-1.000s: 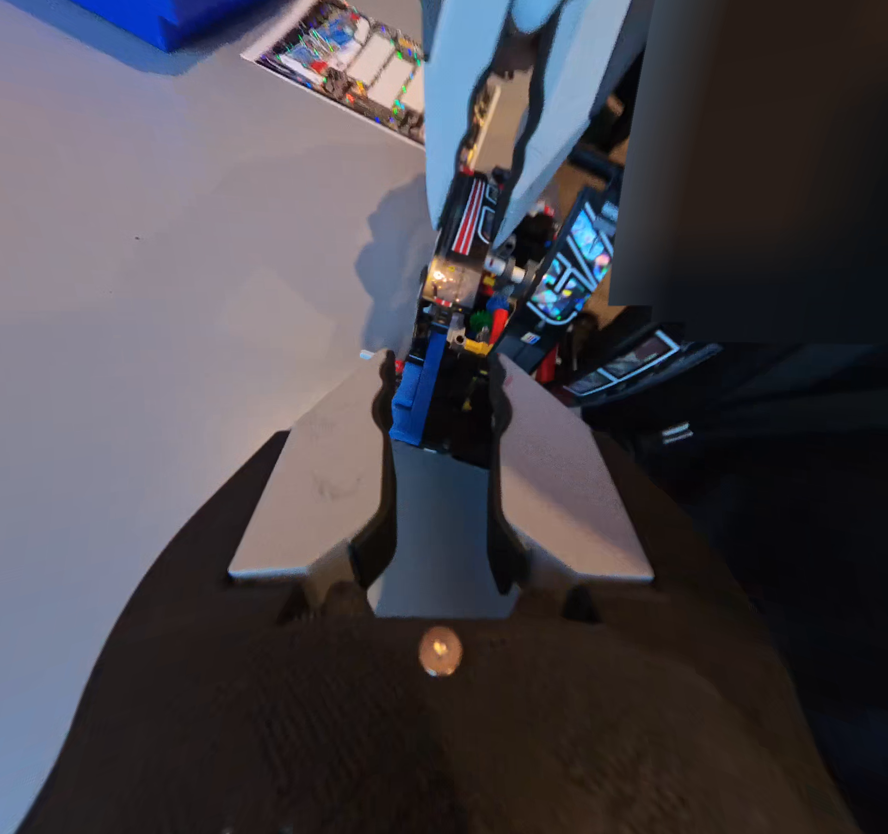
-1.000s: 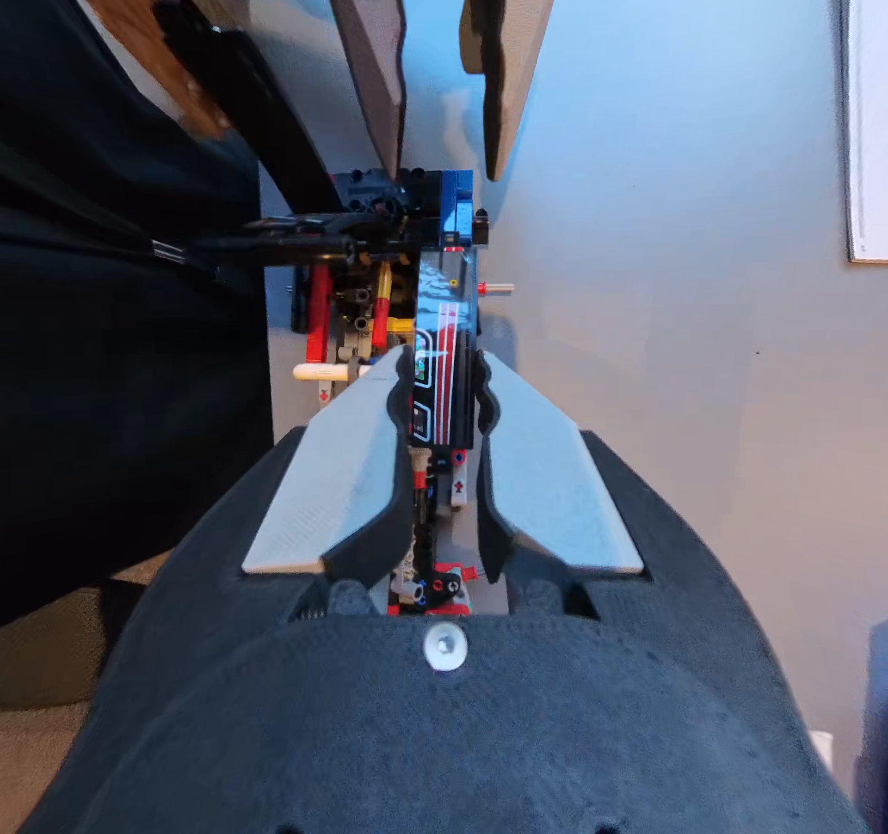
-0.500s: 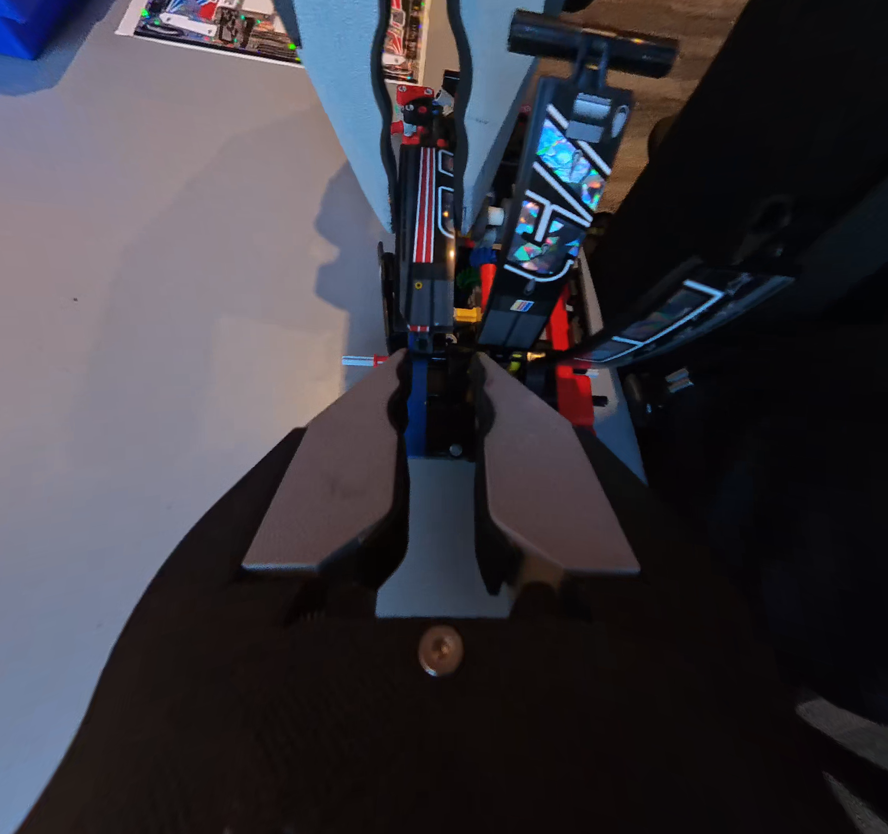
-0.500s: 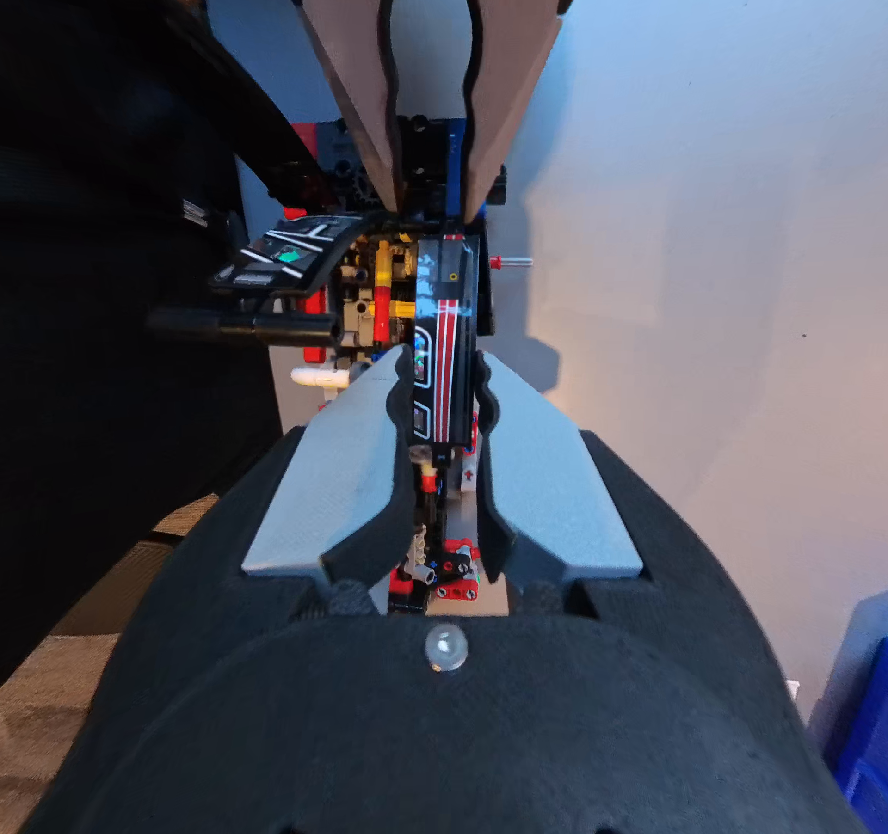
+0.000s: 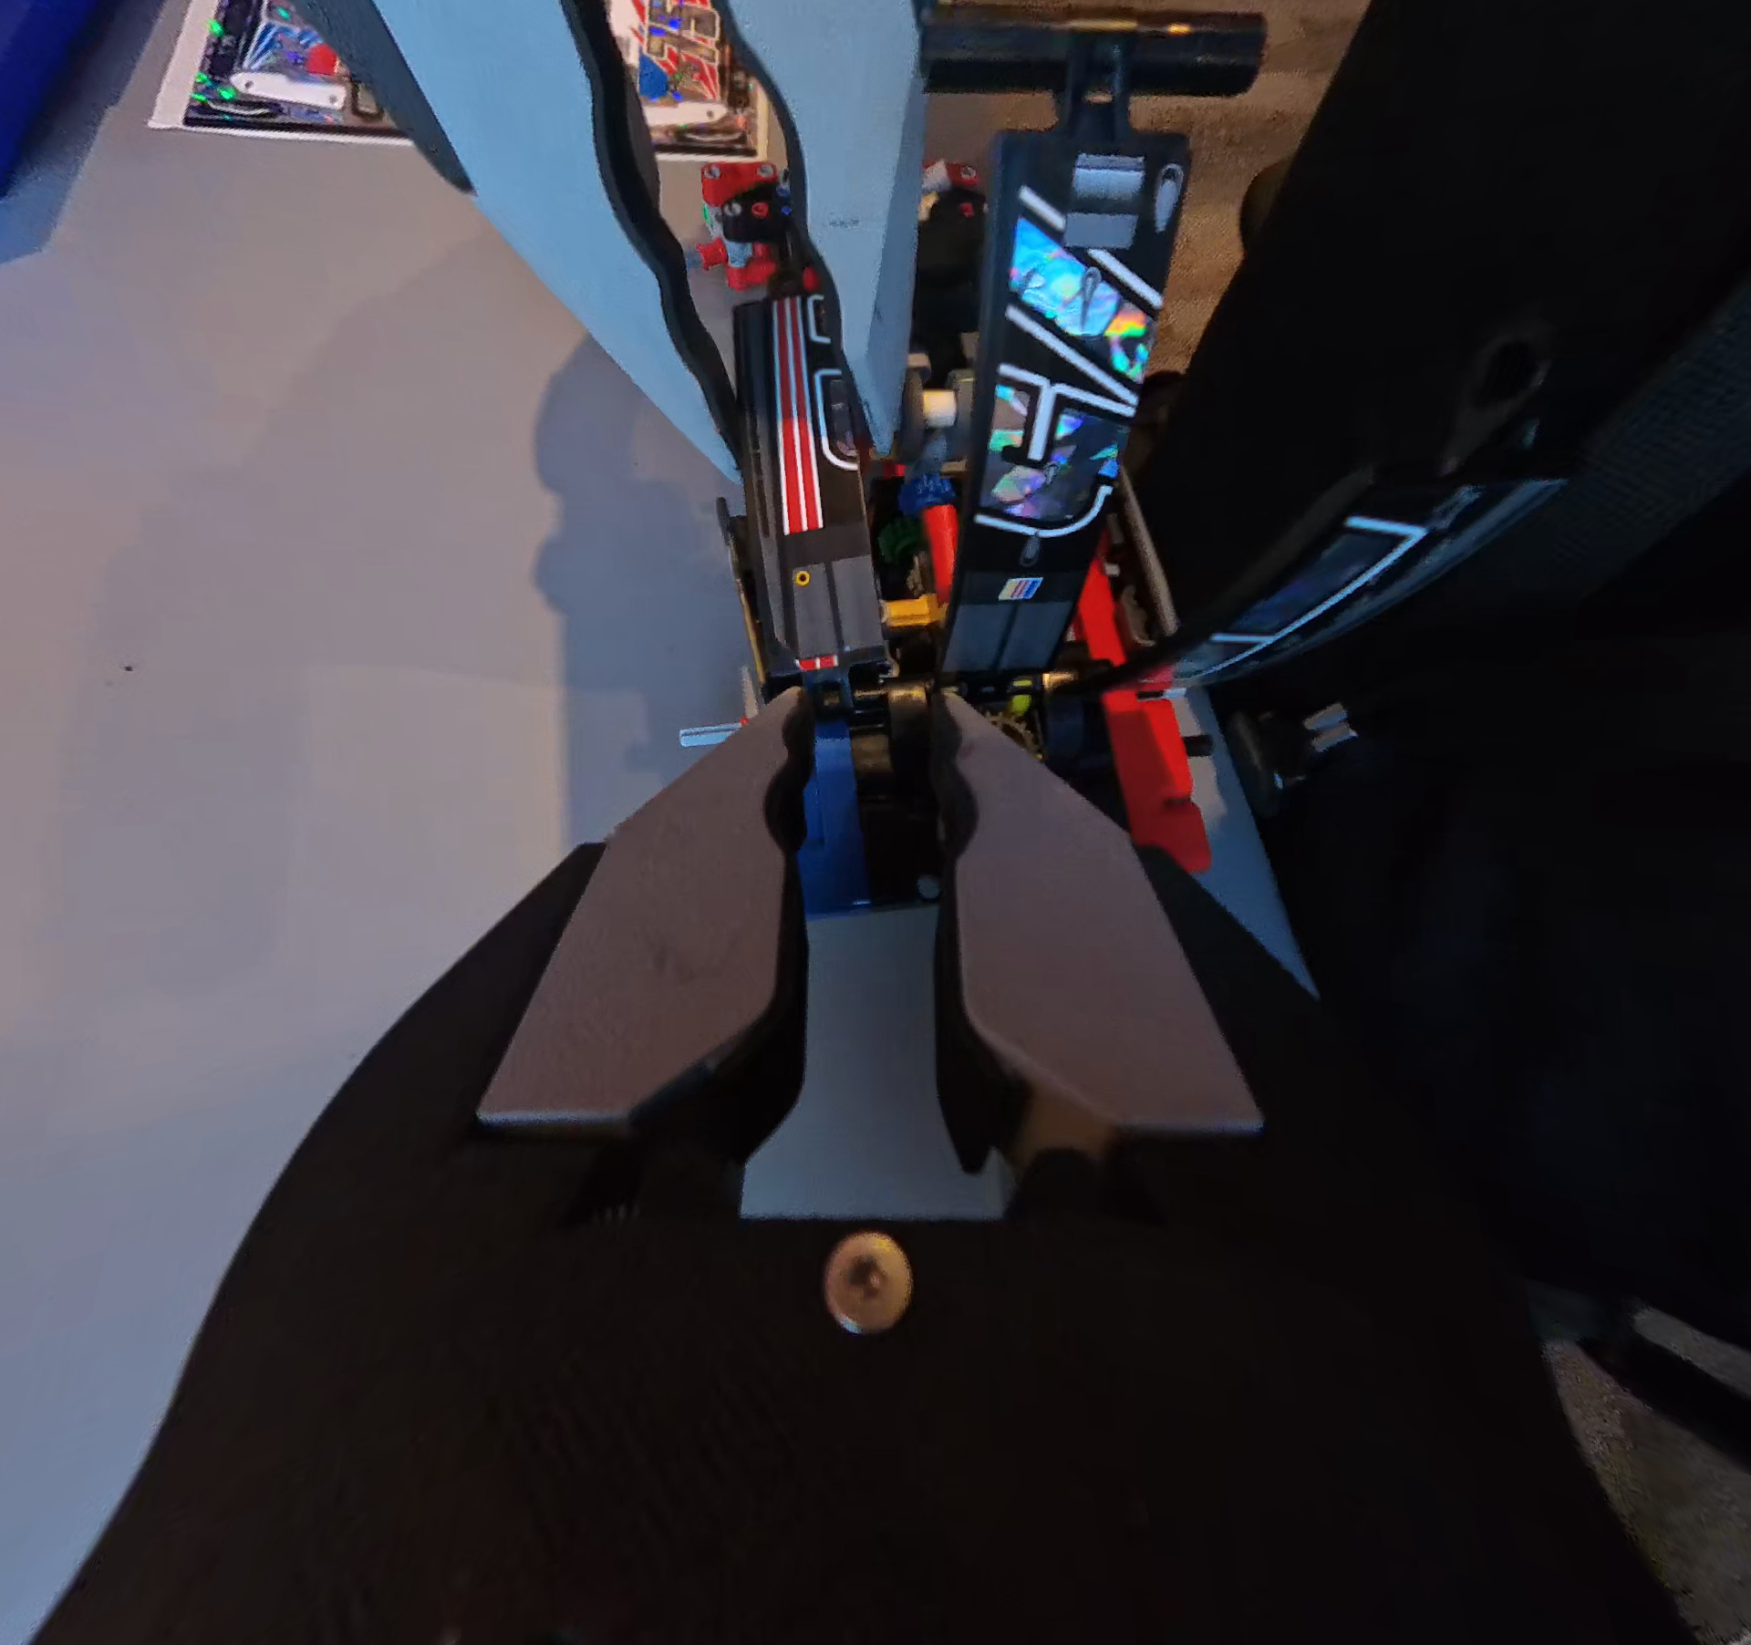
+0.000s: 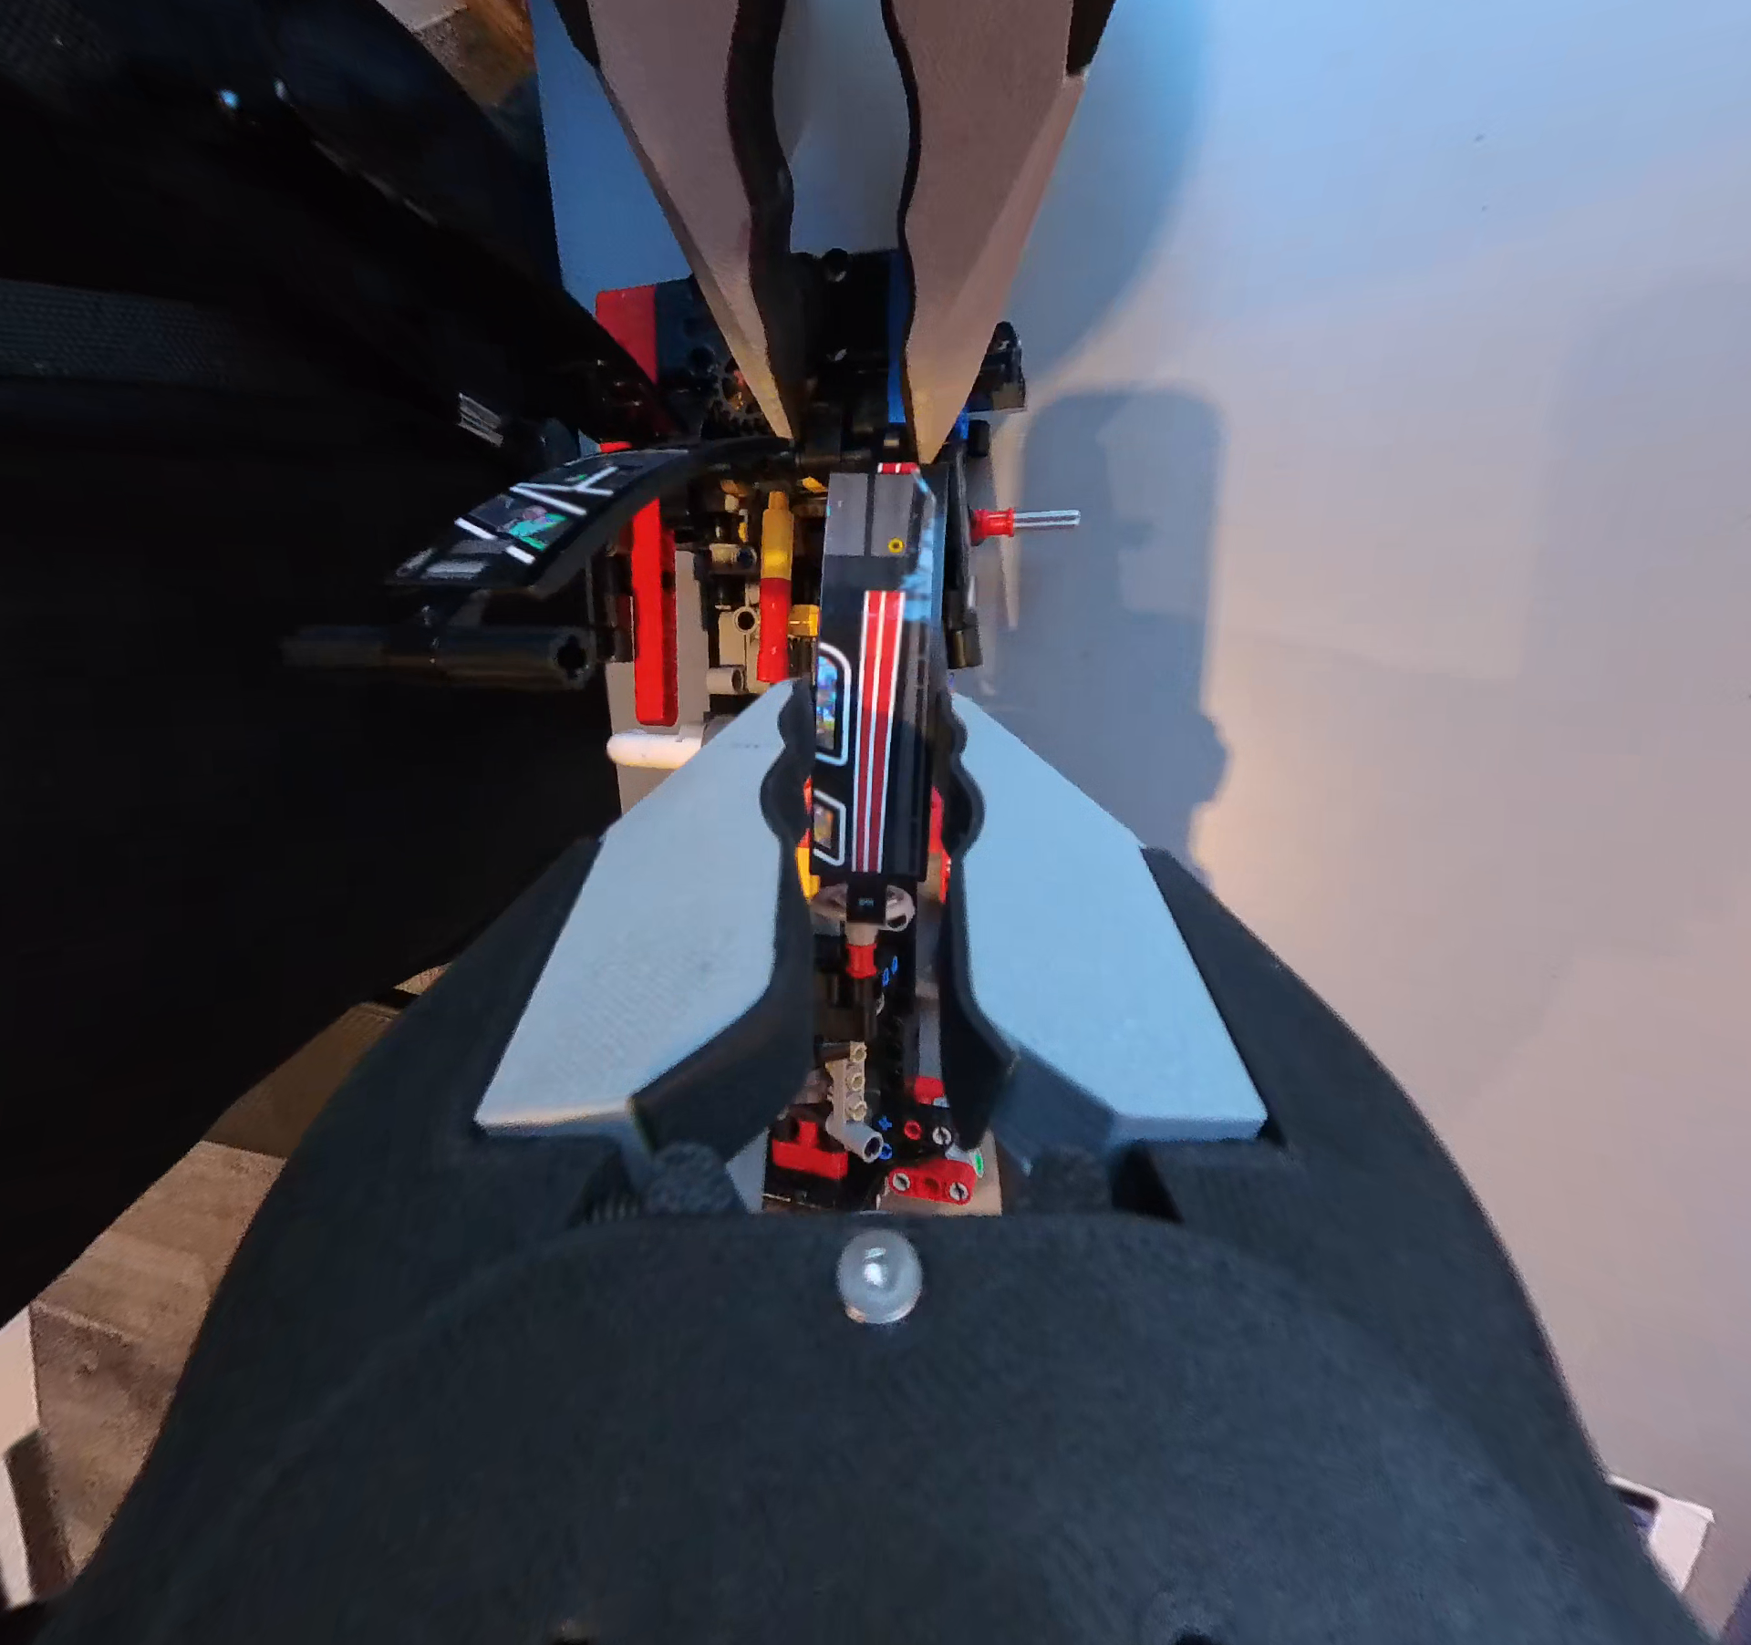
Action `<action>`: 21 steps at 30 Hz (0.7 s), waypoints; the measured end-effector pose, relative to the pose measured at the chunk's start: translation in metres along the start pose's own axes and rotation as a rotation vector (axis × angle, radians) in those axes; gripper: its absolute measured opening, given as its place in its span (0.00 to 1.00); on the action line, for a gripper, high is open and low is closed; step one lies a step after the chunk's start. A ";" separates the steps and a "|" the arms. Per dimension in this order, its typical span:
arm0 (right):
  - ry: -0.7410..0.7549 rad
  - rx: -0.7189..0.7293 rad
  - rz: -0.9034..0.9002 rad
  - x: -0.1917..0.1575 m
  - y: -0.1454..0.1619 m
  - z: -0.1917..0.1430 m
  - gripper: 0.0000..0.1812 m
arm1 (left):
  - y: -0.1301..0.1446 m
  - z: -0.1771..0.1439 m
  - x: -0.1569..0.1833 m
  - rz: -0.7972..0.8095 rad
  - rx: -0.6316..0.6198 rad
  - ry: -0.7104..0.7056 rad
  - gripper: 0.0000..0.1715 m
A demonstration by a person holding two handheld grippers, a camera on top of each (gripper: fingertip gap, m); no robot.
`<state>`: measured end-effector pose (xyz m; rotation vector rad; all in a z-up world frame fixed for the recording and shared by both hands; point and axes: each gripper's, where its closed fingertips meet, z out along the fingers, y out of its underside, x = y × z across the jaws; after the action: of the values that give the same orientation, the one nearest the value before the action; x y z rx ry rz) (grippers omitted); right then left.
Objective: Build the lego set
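1. While both grippers clamp the lego model from opposite ends, the step in hand looks like seating or steadying a side panel — so the grip should stay square and firm, with no twisting.
2. Left gripper: its fingers are pressed onto the blue-and-black end of the model, which sits on the grey table near its edge.
3. Right gripper: its fingers pinch the black panel with red stripes at the model's other end.
4. Beside the model, on the side away from the table's middle, a black holographic-stickered panel stands hinged outward; any push should spare it, since it looks loosely held.
5. Beyond the model lies the instruction sheet, just beside a blue bin.
6. Against the earlier frames, the grippers have drawn closer together along the model — the opposite gripper's fingers fill more of each view — and the left gripper's fingers now close on the model's end instead of standing apart around it.
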<state>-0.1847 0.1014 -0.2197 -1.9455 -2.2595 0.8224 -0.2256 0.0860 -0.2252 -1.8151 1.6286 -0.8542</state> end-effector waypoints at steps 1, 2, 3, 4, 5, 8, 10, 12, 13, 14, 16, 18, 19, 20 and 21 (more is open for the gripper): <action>0.000 -0.003 -0.001 0.000 0.001 0.001 0.12 | 0.000 0.000 0.000 0.014 -0.010 -0.007 0.12; -0.001 -0.004 -0.001 0.000 0.002 0.001 0.12 | 0.000 0.000 0.000 0.024 -0.020 -0.013 0.12; -0.003 -0.002 0.001 -0.001 0.002 0.002 0.12 | 0.000 0.000 0.000 0.035 -0.029 -0.018 0.12; -0.005 0.002 0.003 -0.001 0.002 0.002 0.12 | 0.000 0.000 0.000 0.040 -0.038 -0.019 0.13; -0.006 0.005 0.005 -0.001 0.002 0.002 0.12 | 0.000 0.000 0.000 0.039 -0.047 -0.017 0.13; -0.006 0.013 0.004 -0.001 0.002 0.002 0.12 | 0.000 0.000 0.000 0.043 -0.072 -0.008 0.13; -0.007 0.016 0.004 -0.001 0.002 0.002 0.12 | 0.001 0.000 0.000 0.040 -0.087 0.001 0.13; -0.012 0.023 0.007 -0.001 0.001 0.002 0.12 | 0.002 -0.001 0.001 0.027 -0.105 0.021 0.13; -0.013 0.024 0.006 -0.001 0.001 0.002 0.12 | 0.003 -0.001 0.001 0.012 -0.114 0.034 0.13; -0.012 0.025 0.004 -0.001 0.001 0.002 0.12 | 0.003 -0.001 0.002 -0.001 -0.120 0.044 0.12; -0.007 0.022 0.001 -0.001 0.001 0.001 0.12 | 0.003 0.000 0.002 -0.020 -0.137 0.049 0.12; -0.004 0.022 0.002 -0.001 0.001 0.001 0.12 | 0.003 0.000 0.001 -0.017 -0.156 0.038 0.12; -0.002 0.025 0.002 -0.001 0.000 0.002 0.12 | 0.004 0.000 0.001 -0.018 -0.162 0.031 0.12; -0.001 0.027 0.002 -0.001 0.000 0.002 0.12 | 0.004 0.000 0.001 -0.022 -0.163 0.024 0.12; 0.000 0.029 0.001 -0.001 0.000 0.003 0.12 | 0.004 0.000 0.001 -0.027 -0.162 0.018 0.12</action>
<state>-0.1851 0.0992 -0.2216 -1.9350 -2.2335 0.8499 -0.2283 0.0842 -0.2277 -1.9482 1.7321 -0.7722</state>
